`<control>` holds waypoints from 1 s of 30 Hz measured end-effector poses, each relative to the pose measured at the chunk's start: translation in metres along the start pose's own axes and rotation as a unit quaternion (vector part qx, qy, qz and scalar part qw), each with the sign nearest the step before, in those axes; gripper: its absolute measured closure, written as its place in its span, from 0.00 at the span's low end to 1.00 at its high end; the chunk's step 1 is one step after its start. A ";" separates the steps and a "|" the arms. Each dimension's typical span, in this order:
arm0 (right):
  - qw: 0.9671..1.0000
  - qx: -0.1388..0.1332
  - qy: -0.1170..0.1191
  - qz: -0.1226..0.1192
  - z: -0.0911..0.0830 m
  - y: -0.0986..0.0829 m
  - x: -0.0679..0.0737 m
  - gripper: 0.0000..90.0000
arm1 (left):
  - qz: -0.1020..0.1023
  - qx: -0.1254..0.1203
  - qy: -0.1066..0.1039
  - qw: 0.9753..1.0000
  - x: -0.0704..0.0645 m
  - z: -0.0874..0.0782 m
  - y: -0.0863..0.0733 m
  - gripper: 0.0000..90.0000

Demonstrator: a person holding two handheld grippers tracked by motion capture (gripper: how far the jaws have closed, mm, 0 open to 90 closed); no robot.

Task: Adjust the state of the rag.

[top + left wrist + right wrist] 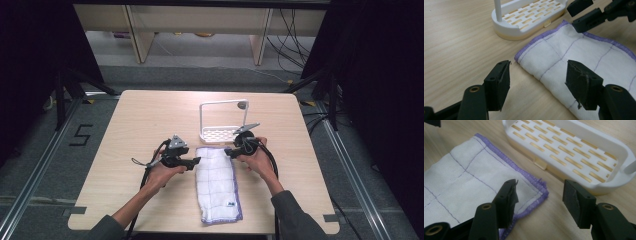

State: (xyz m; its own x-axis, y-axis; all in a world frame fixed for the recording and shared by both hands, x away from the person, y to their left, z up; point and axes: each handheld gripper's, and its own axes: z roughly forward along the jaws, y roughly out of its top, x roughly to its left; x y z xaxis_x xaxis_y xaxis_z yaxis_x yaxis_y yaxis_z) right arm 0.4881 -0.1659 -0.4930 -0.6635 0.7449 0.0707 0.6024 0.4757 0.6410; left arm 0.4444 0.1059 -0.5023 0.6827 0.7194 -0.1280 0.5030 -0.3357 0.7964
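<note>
High view: the cloth (pixel 217 182) lies flat just in front of the rack (pixel 220 134). Left gripper (pixel 537 82) gapes wide over the cloth's far left corner, holding nothing. Right gripper (pixel 539 202) is equally wide and empty, straddling the far right corner nearest the rack.

Cloth (pixel 584 62) runs off the right and bottom edges in left gripper view, off left edge in right gripper view. Rack (pixel 574 150) clipped at top and right there; its upright frame is out of shot. Small label on cloth, lower centre of high view: unreadable.
</note>
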 end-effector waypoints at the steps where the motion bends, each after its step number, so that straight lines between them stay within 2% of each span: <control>1: 1.000 0.002 0.000 -0.009 0.000 0.000 0.000 0.50 | 0.000 0.003 0.001 1.000 0.000 0.003 0.001 0.40; 2: 1.000 0.004 0.002 -0.003 0.000 0.001 0.002 0.50 | -0.007 0.002 -0.002 1.000 0.001 0.006 0.002 0.39; 3: 1.000 0.001 0.000 -0.009 0.001 0.001 0.001 0.50 | -0.013 0.003 -0.006 1.000 0.002 0.008 0.003 0.38; 4: 1.000 0.002 0.001 -0.004 0.001 0.001 0.002 0.50 | -0.028 0.002 -0.010 1.000 0.003 0.012 0.005 0.38; 5: 1.000 -0.005 -0.002 0.000 0.004 0.001 0.003 0.49 | -0.029 0.003 -0.005 1.000 0.003 0.014 0.005 0.38; 7: 1.000 0.004 0.003 0.000 0.004 0.001 0.004 0.49 | -0.020 0.011 -0.002 1.000 0.005 0.021 0.007 0.38; 8: 1.000 0.004 -0.001 -0.009 0.004 0.002 0.003 0.49 | -0.017 0.016 0.000 1.000 0.005 0.024 0.008 0.38; 9: 1.000 0.006 0.000 0.002 0.004 0.002 0.005 0.49 | -0.015 0.019 0.000 1.000 0.006 0.027 0.009 0.38; 10: 1.000 0.005 -0.003 -0.005 0.005 0.002 0.004 0.48 | -0.018 0.018 0.004 1.000 0.006 0.029 0.009 0.38; 11: 1.000 0.008 -0.002 0.005 0.004 0.002 0.004 0.49 | -0.019 0.018 0.008 1.000 0.007 0.031 0.009 0.39; 12: 1.000 0.002 -0.007 0.004 0.006 0.001 0.004 0.49 | -0.021 0.021 0.004 1.000 0.008 0.032 0.009 0.39; 15: 1.000 0.004 -0.003 0.004 0.006 0.001 0.002 0.48 | -0.015 0.026 0.012 0.999 0.007 0.033 0.009 0.39; 18: 1.000 -0.003 -0.003 0.005 0.009 0.001 0.004 0.48 | -0.005 0.026 0.009 1.000 0.007 0.035 0.009 0.42; 19: 1.000 0.008 -0.001 0.005 0.008 0.002 0.005 0.48 | 0.004 0.031 0.008 0.999 0.007 0.035 0.010 0.42; 22: 1.000 0.011 -0.002 0.003 0.010 0.002 0.007 0.48 | 0.014 0.033 0.007 0.999 0.005 0.037 0.010 0.46; 23: 1.000 0.007 -0.010 -0.002 0.013 0.001 0.008 0.48 | 0.017 0.036 0.006 0.999 0.005 0.037 0.010 0.47; 24: 1.000 0.012 -0.006 -0.003 0.012 0.002 0.008 0.48 | 0.012 0.036 0.007 0.999 0.005 0.037 0.010 0.47; 25: 1.000 0.015 -0.011 -0.014 0.012 0.002 0.007 0.48 | 0.014 0.036 0.005 0.999 0.005 0.037 0.010 0.48; 27: 1.000 0.017 -0.006 -0.004 0.013 0.001 0.009 0.49 | 0.017 0.036 0.000 0.999 0.005 0.037 0.009 0.51; 28: 1.000 0.005 -0.008 -0.022 0.016 0.001 0.007 0.49 | 0.018 0.035 -0.002 0.999 0.005 0.038 0.009 0.53; 29: 1.000 0.012 -0.007 -0.006 0.014 0.000 0.009 0.51 | 0.021 0.036 -0.001 0.999 0.004 0.037 0.009 0.55; 30: 1.000 0.012 -0.003 -0.005 0.014 0.000 0.010 0.54 | 0.023 0.036 -0.003 0.999 0.004 0.037 0.009 0.56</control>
State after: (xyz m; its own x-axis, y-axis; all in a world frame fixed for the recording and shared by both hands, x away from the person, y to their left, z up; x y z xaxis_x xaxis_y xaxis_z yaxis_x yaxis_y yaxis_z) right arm 0.4881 -0.1520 -0.5030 -0.6673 0.7423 0.0604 0.6064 0.4945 0.6227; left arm 0.4714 0.0830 -0.5177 0.7099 0.6978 -0.0960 0.5074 -0.4120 0.7569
